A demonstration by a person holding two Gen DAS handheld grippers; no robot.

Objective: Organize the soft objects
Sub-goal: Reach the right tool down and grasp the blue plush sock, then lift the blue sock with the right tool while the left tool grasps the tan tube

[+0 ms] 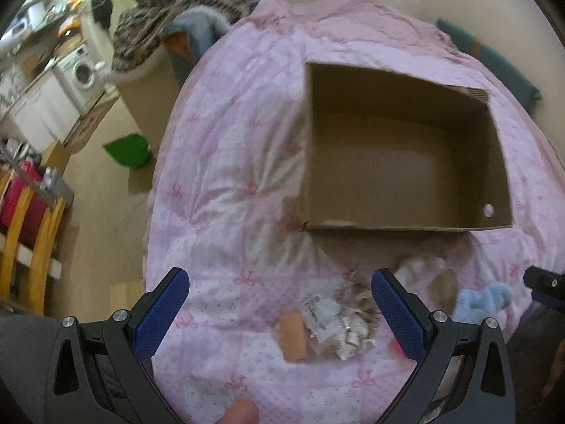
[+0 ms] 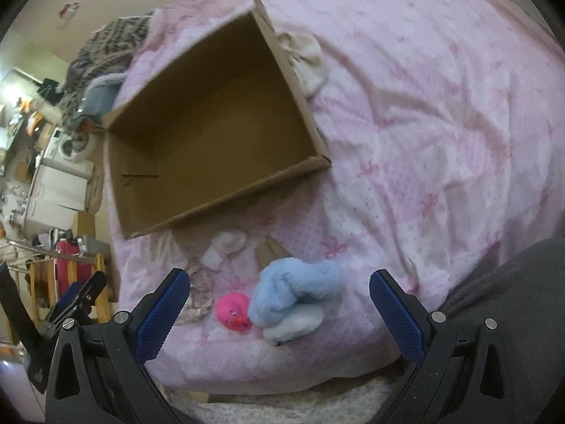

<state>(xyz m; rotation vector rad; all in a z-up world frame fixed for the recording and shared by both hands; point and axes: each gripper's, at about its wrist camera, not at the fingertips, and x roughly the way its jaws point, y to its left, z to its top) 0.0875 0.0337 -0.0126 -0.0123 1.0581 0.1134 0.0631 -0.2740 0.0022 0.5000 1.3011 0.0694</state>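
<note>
Both grippers spread wide, nothing picked up yet.

I have the left gripper (image 1: pixel 280 295) and right gripper (image 2: pixel 279 293) empty above the bed (image 2: pixel 441 113). Cardboard box (image 1: pixel 399 162) at 12 o'clock holds nothing; blue plush (image 2: pixel 293 296), pink toy (image 2: pixel 233 309), white sock (image 2: pixel 226 247) and patterned bundle (image 1: pixel 353 321) remain outside.

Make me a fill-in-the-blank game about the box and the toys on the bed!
1. The cardboard box has ____ inside it.
2. The fluffy toy beside the pink duck is light ____.
3. Both the left gripper and right gripper are ____.

Missing words: nothing; blue; open
</note>
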